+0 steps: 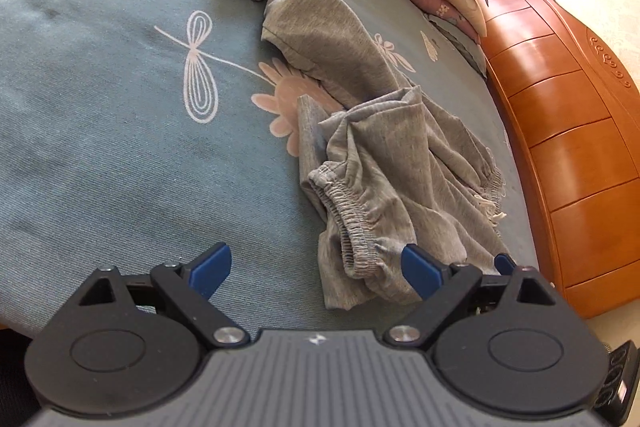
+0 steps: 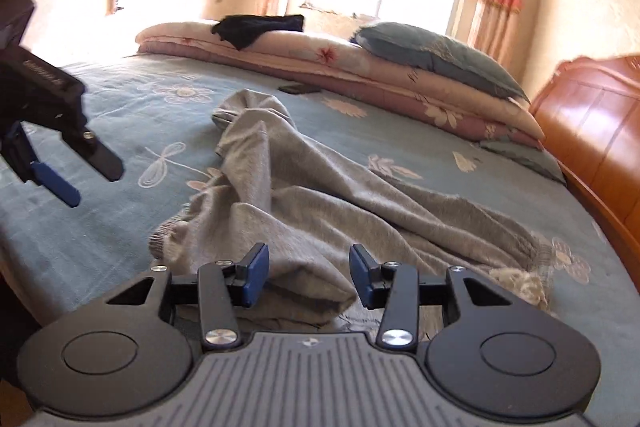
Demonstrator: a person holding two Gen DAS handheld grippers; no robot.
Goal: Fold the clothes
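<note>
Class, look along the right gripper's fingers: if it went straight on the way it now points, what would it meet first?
Most likely the grey trousers: a fold of them lies just ahead of the right gripper, between its open fingers. Depth is hard to judge, but no other thing stands in that line before the cloth.

- Bed [image 2: 100, 227], blue-grey cover printed with pale flowers and a dragonfly.
- Grey trousers [image 2: 320, 195], crumpled, elastic waistband nearest, legs trailing toward the far side.
- Folded quilts [image 2: 360, 67] stacked along the far edge.
- Small dark flat object [image 2: 299, 89] just before the quilts.
</note>
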